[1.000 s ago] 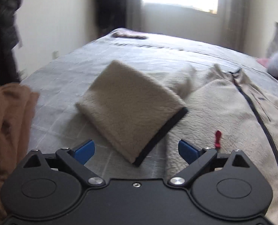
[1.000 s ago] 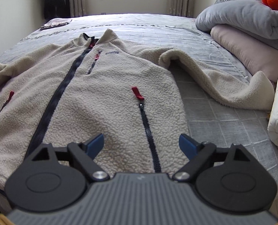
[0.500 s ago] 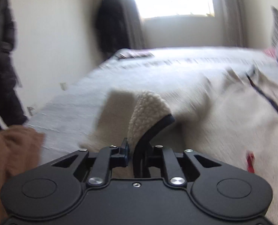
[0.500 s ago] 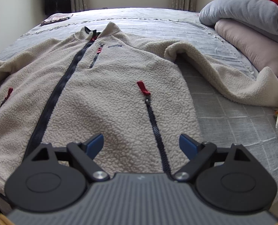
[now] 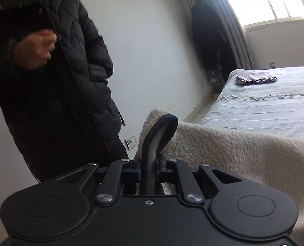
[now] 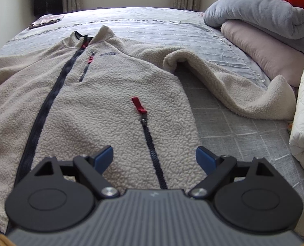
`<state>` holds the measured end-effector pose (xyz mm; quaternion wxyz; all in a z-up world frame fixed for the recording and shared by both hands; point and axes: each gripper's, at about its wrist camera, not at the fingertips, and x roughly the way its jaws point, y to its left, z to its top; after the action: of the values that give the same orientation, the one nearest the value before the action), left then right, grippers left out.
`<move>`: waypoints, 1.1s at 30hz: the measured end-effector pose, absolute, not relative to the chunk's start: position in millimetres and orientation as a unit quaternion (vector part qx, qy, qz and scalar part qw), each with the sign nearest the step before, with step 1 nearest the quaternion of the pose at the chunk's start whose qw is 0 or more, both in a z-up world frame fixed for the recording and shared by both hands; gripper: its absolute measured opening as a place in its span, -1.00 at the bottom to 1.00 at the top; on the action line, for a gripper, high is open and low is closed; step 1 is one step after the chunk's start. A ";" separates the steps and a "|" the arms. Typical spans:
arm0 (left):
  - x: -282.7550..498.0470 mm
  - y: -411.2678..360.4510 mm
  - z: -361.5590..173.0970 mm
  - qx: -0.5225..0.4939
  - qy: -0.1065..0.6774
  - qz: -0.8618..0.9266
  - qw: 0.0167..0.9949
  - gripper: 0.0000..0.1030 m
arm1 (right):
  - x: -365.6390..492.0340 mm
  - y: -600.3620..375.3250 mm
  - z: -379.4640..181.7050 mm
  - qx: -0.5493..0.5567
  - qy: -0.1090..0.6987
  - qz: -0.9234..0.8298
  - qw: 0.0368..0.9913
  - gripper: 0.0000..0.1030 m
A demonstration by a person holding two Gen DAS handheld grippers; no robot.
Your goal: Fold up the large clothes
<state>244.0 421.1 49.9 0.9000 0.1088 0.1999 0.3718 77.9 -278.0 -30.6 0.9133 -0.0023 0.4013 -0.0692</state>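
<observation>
Left gripper [image 5: 149,167] is clamped on the dark-trimmed cuff [image 5: 162,129] of the fleece jacket's sleeve [image 5: 223,143], lifted off the bed [image 5: 264,110]. Right gripper [image 6: 154,156] is spread wide, holding nothing, hovering over the jacket [image 6: 102,94] near its hem. Jacket lies flat, zipped, front up on the bed; other sleeve [image 6: 223,84] sprawls toward the pillows [image 6: 260,39]. Looks like sleeve-fold step, early. Next: carry cuff across the chest, lay flat, release.
</observation>
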 end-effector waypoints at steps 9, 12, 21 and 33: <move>304.5 447.0 4.6 0.142 0.217 0.396 0.881 -0.32 | 94.8 -272.3 -36.6 0.000 0.421 -0.087 0.903 0.71; 300.4 442.0 -0.2 0.146 0.204 0.413 0.875 0.69 | 97.6 -271.1 -37.2 -0.003 0.422 -0.083 0.903 0.71; 274.2 375.2 -7.1 0.097 0.266 0.289 0.915 0.95 | 92.6 -303.6 -32.3 0.014 0.414 -0.096 0.905 0.74; 240.5 211.9 -20.6 0.047 0.340 0.081 0.936 1.00 | 70.5 -447.5 -3.1 0.096 0.384 -0.166 0.903 0.84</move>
<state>240.5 211.9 -20.6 0.9359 0.0466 0.3397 0.0805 70.5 -447.5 -3.1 0.9030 0.0958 0.3845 -0.1663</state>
